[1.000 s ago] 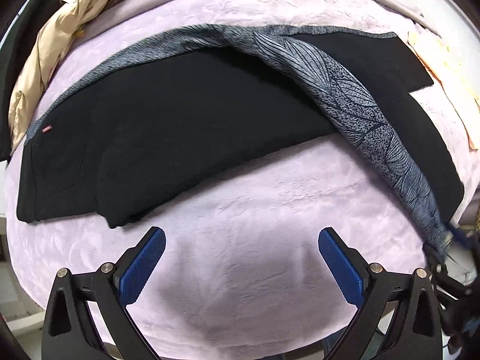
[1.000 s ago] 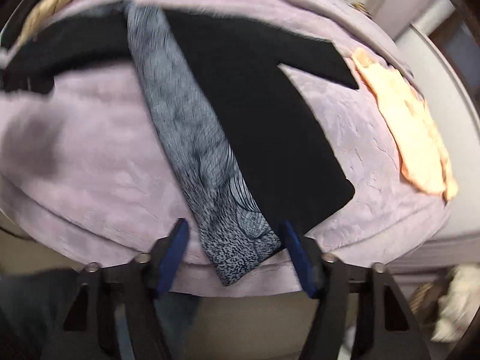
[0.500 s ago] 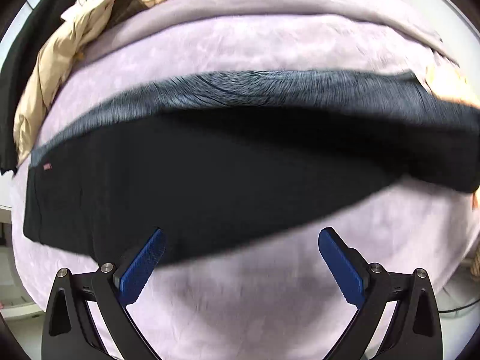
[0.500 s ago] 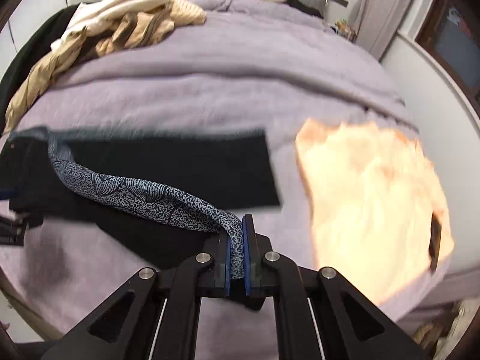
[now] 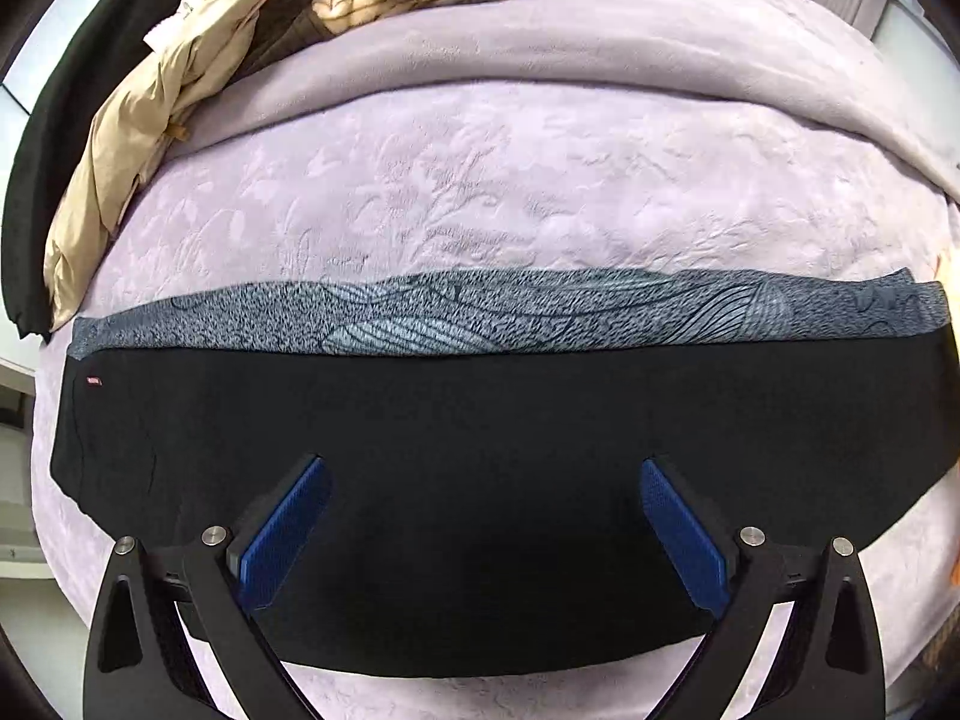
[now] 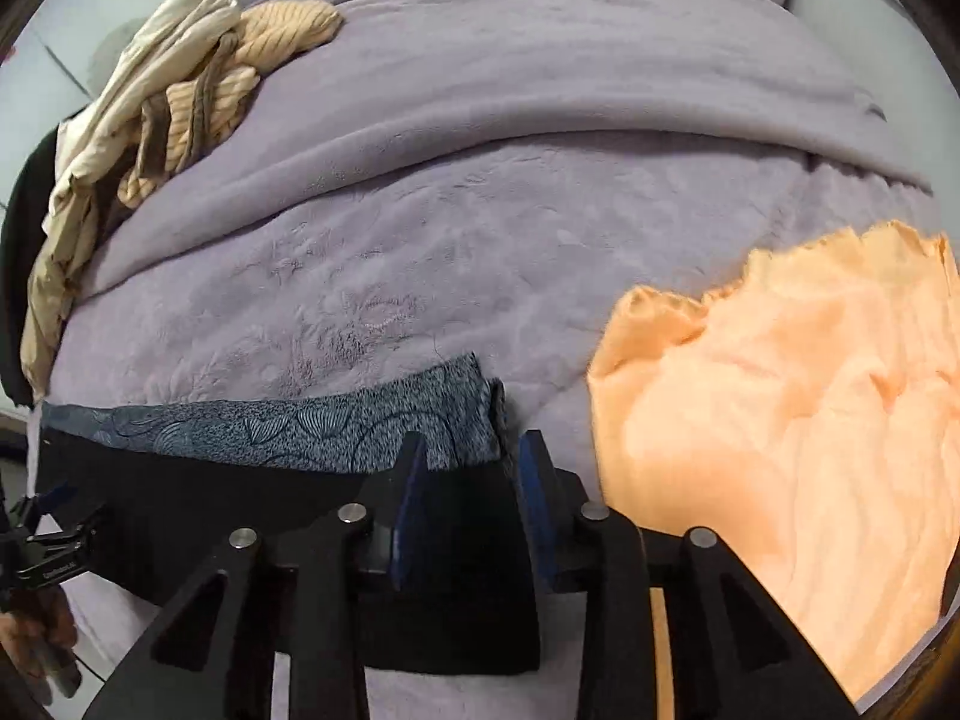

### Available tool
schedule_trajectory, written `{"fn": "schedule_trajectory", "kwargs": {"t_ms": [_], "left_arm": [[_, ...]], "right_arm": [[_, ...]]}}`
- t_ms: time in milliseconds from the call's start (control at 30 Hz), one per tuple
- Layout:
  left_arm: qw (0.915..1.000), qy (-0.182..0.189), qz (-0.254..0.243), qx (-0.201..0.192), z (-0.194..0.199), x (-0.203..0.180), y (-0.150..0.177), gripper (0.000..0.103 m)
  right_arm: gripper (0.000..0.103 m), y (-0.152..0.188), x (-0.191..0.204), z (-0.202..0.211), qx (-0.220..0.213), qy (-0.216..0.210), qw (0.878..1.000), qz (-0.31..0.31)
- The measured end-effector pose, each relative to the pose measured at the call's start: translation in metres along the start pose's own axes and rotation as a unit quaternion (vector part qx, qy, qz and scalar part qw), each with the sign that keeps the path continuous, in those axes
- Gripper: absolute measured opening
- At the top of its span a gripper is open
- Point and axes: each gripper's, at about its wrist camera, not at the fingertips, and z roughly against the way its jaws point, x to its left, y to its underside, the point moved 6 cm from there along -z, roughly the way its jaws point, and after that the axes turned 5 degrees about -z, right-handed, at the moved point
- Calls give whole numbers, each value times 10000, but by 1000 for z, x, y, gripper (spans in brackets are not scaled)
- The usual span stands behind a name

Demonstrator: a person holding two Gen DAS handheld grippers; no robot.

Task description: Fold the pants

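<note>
Matt black cloth pants; plush embossed lilac blanket.

The black pants lie flat in a long band across the lower half of the left wrist view, legs folded one over the other. A grey leaf-patterned side panel runs along their upper edge. A small red tag sits near the left end, at the waist.

We see our left gripper and right gripper: black frames, blue pads, round silver screws.
</note>
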Motion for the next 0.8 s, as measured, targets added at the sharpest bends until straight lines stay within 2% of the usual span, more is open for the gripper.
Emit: {"fn": "schedule_trajectory", "kwargs": {"t_ms": [133, 300, 333, 367, 400, 433, 467, 567, 633, 733, 767, 800], "left_arm": [[9999, -118, -19, 115, -11, -1, 3, 102], [9997, -230, -26, 99, -20, -4, 2, 102], [9995, -264, -8, 151, -23, -4, 2, 102], [9994, -286, 18, 186, -23, -3, 2, 102], [9994, -288, 69, 168, -20, -1, 2, 102], [9995, -274, 132, 40, -13, 1, 0, 102], [9994, -295, 165, -62, -9, 3, -2, 102], [9988, -354, 241, -236, -6, 7, -10, 102], [9984, -451, 319, -79, -18, 11, -14, 102], [9967, -614, 514, 113, -30, 18, -13, 102], [9965, -553, 611, 126, -30, 22, -11, 102], [9963, -550, 659, 105, -28, 25, -11, 102]], "right_arm": [[48, 34, -22, -5, 147, -25, 9997, -205], [48, 8, -17, -36, 117, -470, 9978, -457], [42, 2, -15, -43, 233, -521, 9972, -485], [18, 0, -9, -54, 450, -496, 9967, -457], [15, -3, -1, -57, 482, -343, 9978, -284], [14, -6, 6, -52, 348, -297, 9989, -78], [14, -12, 18, -40, 123, -517, 9985, 106], [14, -31, 28, -27, -72, -790, 9967, 183], [14, -37, 24, -38, 62, -748, 9971, 121], [14, -18, 6, -68, 594, -392, 9974, 106], [17, -9, -1, -73, 670, -399, 9969, 53], [25, -6, -5, -71, 627, -478, 9969, -25]]}}
